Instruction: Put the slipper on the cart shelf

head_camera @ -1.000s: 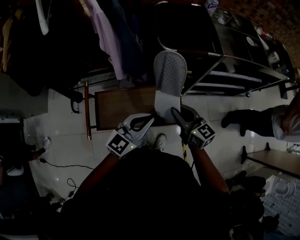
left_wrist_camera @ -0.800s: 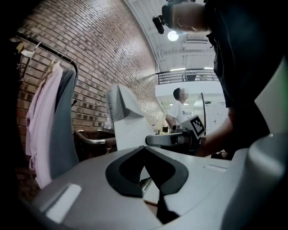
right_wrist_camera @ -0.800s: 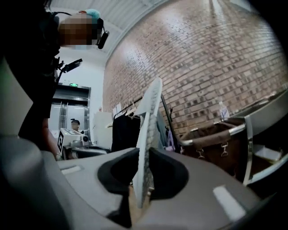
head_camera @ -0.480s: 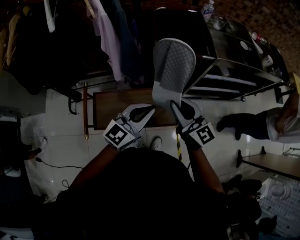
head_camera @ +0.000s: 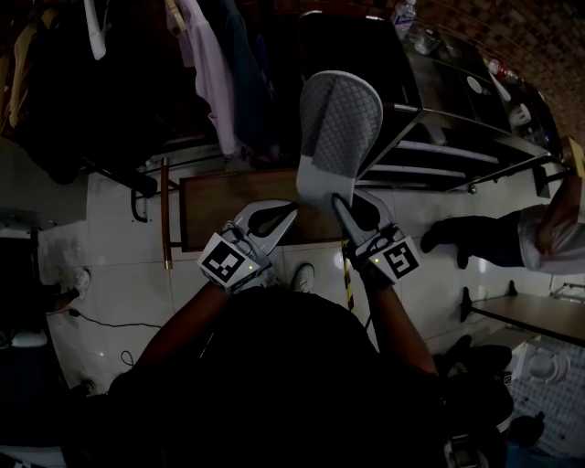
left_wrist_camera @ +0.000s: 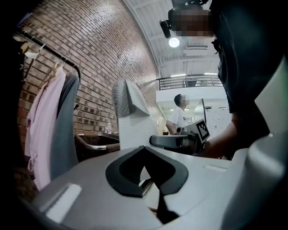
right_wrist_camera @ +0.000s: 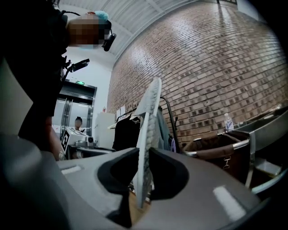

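Note:
A grey slipper (head_camera: 336, 128) with a quilted sole stands upright in the air, toe up. My right gripper (head_camera: 340, 203) is shut on its heel end. In the right gripper view the slipper (right_wrist_camera: 146, 130) shows edge-on, pinched between the dark pads of the right gripper (right_wrist_camera: 144, 173). My left gripper (head_camera: 291, 210) hangs just left of the heel without touching it, jaws together and nothing between them. The left gripper view shows the left gripper (left_wrist_camera: 145, 152) with its tips meeting, and the slipper (left_wrist_camera: 130, 112) beyond it. The metal cart (head_camera: 439, 151) with its shelves stands ahead to the right.
A low brown table (head_camera: 233, 206) lies below the grippers on the white floor. Garments (head_camera: 206, 64) hang from a rack at the upper left. A bottle (head_camera: 405, 14) stands on the cart's top. Another person's legs (head_camera: 503, 239) are at the right.
Both grippers have come up, and the slipper has risen with the right one and rolled a little. Over the last half second nothing has shifted.

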Tool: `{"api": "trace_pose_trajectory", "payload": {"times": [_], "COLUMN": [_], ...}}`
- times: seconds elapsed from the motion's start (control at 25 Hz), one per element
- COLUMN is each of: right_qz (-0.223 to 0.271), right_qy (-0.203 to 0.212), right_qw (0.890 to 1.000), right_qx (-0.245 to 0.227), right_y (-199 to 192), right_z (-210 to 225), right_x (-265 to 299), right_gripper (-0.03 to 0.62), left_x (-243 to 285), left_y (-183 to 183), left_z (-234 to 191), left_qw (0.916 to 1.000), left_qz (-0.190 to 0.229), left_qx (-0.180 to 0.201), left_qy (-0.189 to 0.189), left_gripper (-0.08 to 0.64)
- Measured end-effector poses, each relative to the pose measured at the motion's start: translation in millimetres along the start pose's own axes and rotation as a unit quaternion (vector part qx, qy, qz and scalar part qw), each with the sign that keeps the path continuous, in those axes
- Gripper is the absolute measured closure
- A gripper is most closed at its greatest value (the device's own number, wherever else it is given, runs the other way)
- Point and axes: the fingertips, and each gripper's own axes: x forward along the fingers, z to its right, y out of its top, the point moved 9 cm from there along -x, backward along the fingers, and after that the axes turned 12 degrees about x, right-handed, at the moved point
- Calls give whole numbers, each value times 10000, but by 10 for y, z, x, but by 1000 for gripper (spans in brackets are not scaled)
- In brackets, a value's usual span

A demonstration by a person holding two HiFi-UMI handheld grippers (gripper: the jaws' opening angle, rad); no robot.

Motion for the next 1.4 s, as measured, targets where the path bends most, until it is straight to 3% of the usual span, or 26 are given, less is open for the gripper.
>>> {"api": "trace_pose_trajectory", "payload": {"times": [0.72, 1.4], "right_qz": [-124, 27], "right_qy": [-294, -1466], "right_qw": [9994, 9884], "right_qx": [92, 389], "right_y": [-106, -330], "right_z": [-235, -200], "right_x": [270, -64], "right_gripper": [529, 529], "left_x": [-258, 30], "left_y": [-95, -385], "left_z": [-293, -330], "left_qw": [9997, 9914], "left_qz": [37, 201], "left_qx": [-110, -258], "left_qy": [-236, -1265], "left_gripper": [558, 558]}}
